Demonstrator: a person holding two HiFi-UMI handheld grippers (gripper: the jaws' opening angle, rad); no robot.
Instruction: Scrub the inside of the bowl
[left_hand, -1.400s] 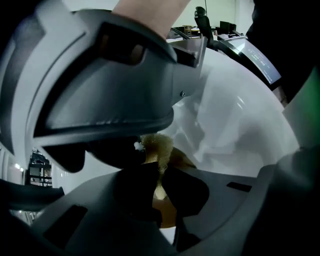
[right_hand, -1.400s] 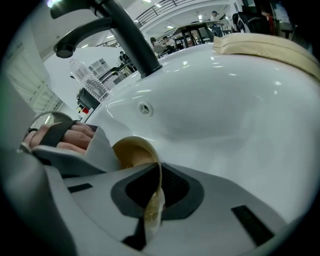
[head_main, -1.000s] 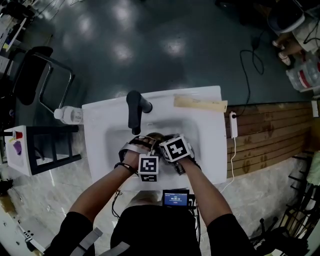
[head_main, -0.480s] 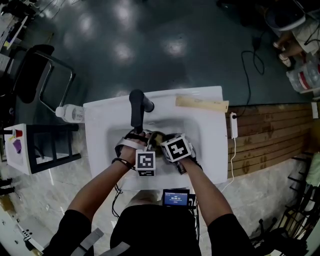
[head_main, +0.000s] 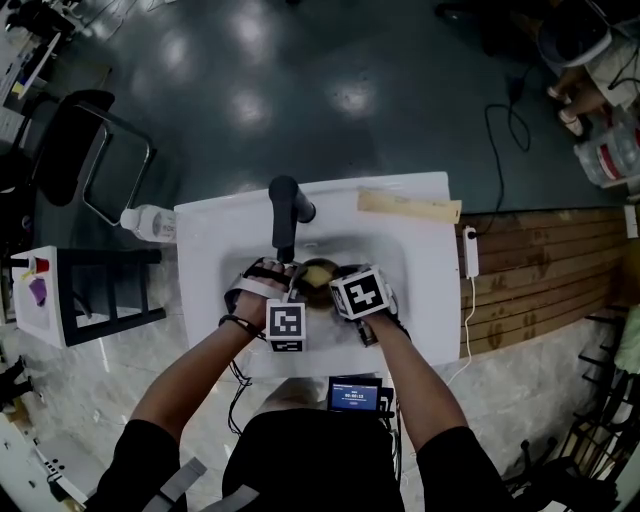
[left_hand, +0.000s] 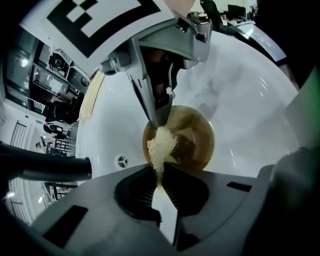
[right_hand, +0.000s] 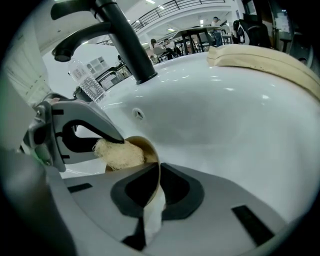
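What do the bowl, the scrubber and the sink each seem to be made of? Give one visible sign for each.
Bowl: probably wood or bamboo, possibly brown plastic; it is a warm brown with a thin wall.
Scrubber: a pale fibrous pad, likely loofah or a similar plant fibre; loose frayed strands show.
Sink: glazed ceramic by its look; it is glossy white with sharp reflections.
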